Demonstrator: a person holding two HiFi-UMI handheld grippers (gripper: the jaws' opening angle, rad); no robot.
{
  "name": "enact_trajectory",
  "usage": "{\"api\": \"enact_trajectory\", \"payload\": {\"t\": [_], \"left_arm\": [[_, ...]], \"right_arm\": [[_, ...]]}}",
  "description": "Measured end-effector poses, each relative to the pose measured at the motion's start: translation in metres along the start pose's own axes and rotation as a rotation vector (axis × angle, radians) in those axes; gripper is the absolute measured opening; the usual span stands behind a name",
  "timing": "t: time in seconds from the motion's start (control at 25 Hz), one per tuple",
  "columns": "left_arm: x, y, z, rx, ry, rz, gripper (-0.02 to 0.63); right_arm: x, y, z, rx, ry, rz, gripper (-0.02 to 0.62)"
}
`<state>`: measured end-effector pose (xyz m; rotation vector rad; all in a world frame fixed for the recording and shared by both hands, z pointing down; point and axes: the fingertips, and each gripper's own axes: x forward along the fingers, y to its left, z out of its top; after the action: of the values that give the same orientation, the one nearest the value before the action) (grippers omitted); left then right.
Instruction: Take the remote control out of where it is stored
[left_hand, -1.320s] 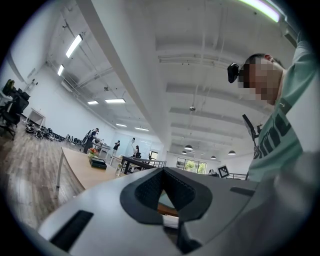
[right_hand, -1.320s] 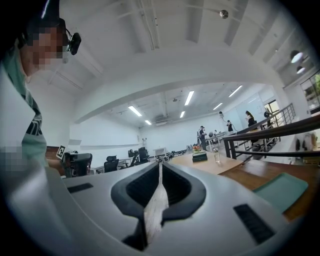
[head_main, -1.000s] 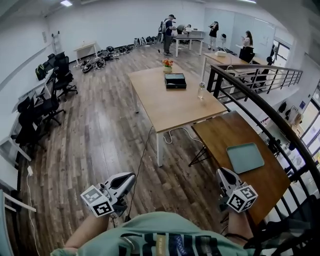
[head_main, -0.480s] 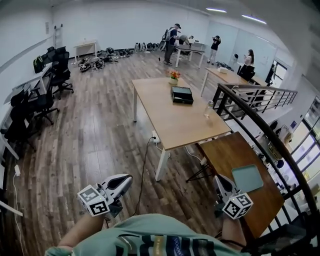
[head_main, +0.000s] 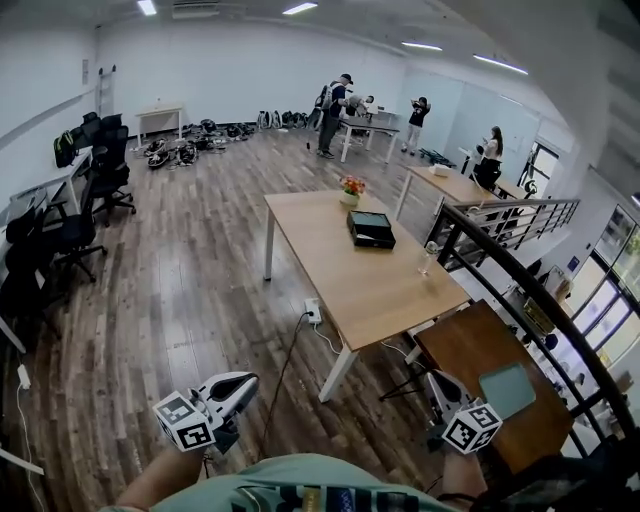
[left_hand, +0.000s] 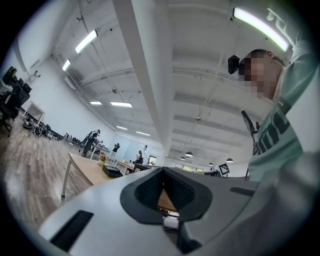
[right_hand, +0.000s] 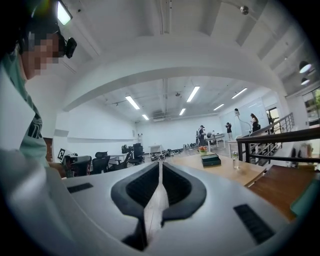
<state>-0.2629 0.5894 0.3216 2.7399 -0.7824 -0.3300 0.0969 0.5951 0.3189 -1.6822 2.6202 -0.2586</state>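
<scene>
No remote control shows in any view. A black box (head_main: 371, 229) lies on the light wooden table (head_main: 340, 280), beside a small pot of flowers (head_main: 350, 187); it also appears as the black box (right_hand: 210, 159) and the black box (left_hand: 113, 171) in the gripper views. My left gripper (head_main: 245, 381) is held low at the bottom left over the floor, its jaws meeting at the tips with nothing between them. My right gripper (head_main: 437, 379) sits at the bottom right, shut and empty, near the dark table's edge. Both are far short of the box.
A clear bottle (head_main: 431, 257) stands at the light table's right edge. A dark wooden table (head_main: 465, 345) with a green tray (head_main: 506, 388) stands at the right, beside a black railing (head_main: 520, 275). A cable (head_main: 285, 370) trails on the floor. Office chairs (head_main: 90, 190) line the left wall; people (head_main: 335, 95) stand at the back.
The whole scene has shifted as the person walks: the light table sits lower and more central, the dark table has slid to the bottom right. Both grippers keep their pose.
</scene>
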Motion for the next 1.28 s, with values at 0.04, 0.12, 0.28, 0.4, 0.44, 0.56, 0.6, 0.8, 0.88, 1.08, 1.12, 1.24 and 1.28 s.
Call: {"api": "enact_trajectory", "payload": {"t": [0.04,0.12,0.28,0.4,0.44,0.56,0.6,0.8,0.88,1.08,1.12,1.24,1.28], "left_arm": [[0.002,0.009,0.0,-0.007,0.001,0.0,0.002],[0.006,0.024,0.0,-0.023,-0.002,-0.004,0.002],[0.024,0.048,-0.004,-0.045,0.008,0.004,0.002],[0.051,0.061,-0.009,-0.056,0.023,0.033,0.002],[0.061,0.065,-0.01,-0.051,0.026,0.044,0.002],[0.096,0.079,-0.005,-0.016,0.016,0.082,0.002],[0.11,0.083,-0.001,-0.006,0.006,0.097,0.002],[0.192,0.082,0.007,0.022,-0.03,0.146,0.002],[0.224,0.086,0.008,0.03,-0.044,0.165,0.002],[0.279,0.089,-0.005,0.017,-0.022,0.169,0.002],[0.286,0.091,-0.007,0.016,-0.011,0.174,0.002],[0.304,0.103,-0.007,-0.001,0.008,0.192,0.002],[0.311,0.107,-0.007,-0.007,0.013,0.191,0.003]], "right_arm": [[0.008,-0.001,-0.001,-0.001,0.007,-0.001,0.008],[0.023,-0.003,-0.001,-0.007,0.02,0.002,0.008],[0.052,-0.024,-0.001,-0.001,0.037,0.004,0.008],[0.072,-0.057,-0.003,0.03,0.041,0.014,0.008],[0.081,-0.069,-0.003,0.038,0.038,0.024,0.008],[0.115,-0.106,-0.001,0.05,0.025,0.075,0.008],[0.128,-0.121,0.001,0.058,0.022,0.092,0.008],[0.178,-0.196,0.032,0.043,0.021,0.203,0.009],[0.194,-0.224,0.043,0.036,0.011,0.237,0.009],[0.221,-0.273,0.044,0.065,0.007,0.273,0.014],[0.224,-0.281,0.044,0.07,0.007,0.279,0.019],[0.231,-0.301,0.041,0.093,0.012,0.276,0.036],[0.233,-0.308,0.038,0.102,0.017,0.27,0.042]]}}
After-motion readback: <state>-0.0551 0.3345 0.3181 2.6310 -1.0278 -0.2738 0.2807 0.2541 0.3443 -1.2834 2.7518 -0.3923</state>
